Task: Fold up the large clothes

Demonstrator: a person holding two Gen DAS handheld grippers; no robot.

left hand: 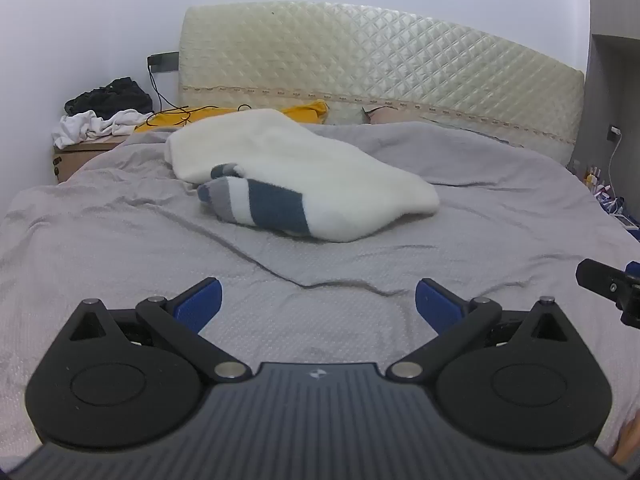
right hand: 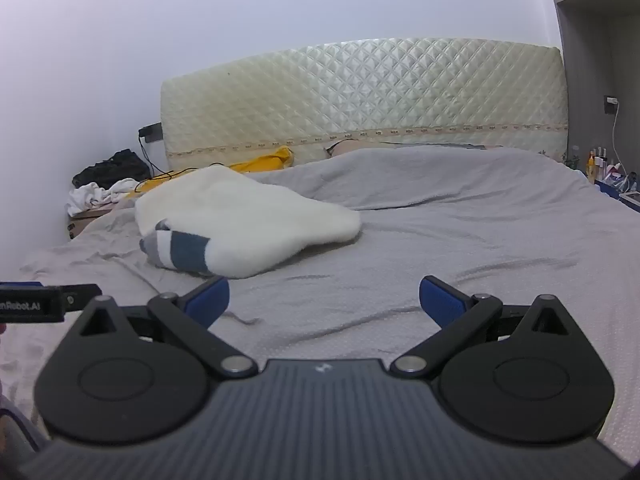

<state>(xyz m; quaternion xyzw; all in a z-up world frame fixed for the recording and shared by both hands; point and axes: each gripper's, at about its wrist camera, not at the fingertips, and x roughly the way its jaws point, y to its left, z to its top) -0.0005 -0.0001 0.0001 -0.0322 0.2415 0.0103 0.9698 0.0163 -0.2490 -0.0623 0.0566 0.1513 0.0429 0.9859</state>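
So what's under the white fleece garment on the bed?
The white fleece garment lies on the grey bedsheet; a striped sleeve pokes out from beneath. Anything else under it is hidden.

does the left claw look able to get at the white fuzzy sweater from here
Probably yes: the left claw is open and empty, with only bare grey bedsheet between it and the white sweater.

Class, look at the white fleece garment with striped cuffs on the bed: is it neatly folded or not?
Not folded. The white fleece garment lies bunched on the grey bedcover, one striped sleeve crumpled.
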